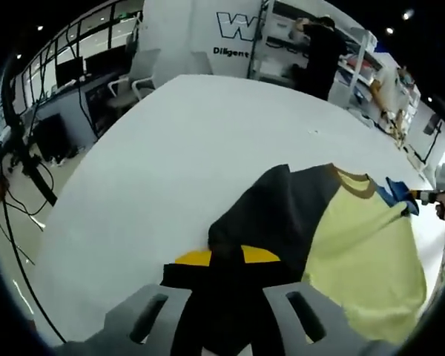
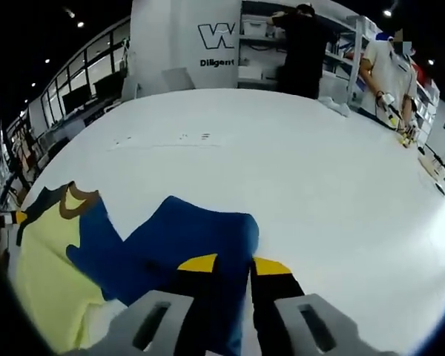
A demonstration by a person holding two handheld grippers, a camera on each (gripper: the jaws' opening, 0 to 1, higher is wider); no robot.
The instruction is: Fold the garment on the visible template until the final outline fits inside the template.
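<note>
White tabletop (image 1: pixel 170 148) filled most of the left gripper view, with an office behind it — desks, chairs and a wall bearing a large "W" logo — and a person in black (image 1: pixel 320 52) stood at shelves in the background. On the tabletop lay the shirt (image 1: pixel 348 237), its body pale yellow, its collar brown, and one dark sleeve (image 1: pixel 274 208) spread toward the camera. The left hand-held gripper (image 1: pixel 224 256) had its yellow-tipped jaws set close together on the edge of that dark sleeve, pinching the cloth. At the far right, past the collar, the right hand-held gripper (image 1: pixel 411 199) showed beside a scrap of blue cloth; I could not tell its jaws from there.

In the right gripper view the same white tabletop (image 2: pixel 319 170) stretched to the logo wall, where the person in black (image 2: pixel 300 44) and another in a light shirt (image 2: pixel 389 70) stood. The shirt (image 2: pixel 41 274) lay at the left, yellow body and brown collar, with its blue sleeve (image 2: pixel 185 237) reaching out to the camera. The right hand-held gripper (image 2: pixel 233 263) held the sleeve's edge — jaws narrow, cloth between the yellow tips.
</note>
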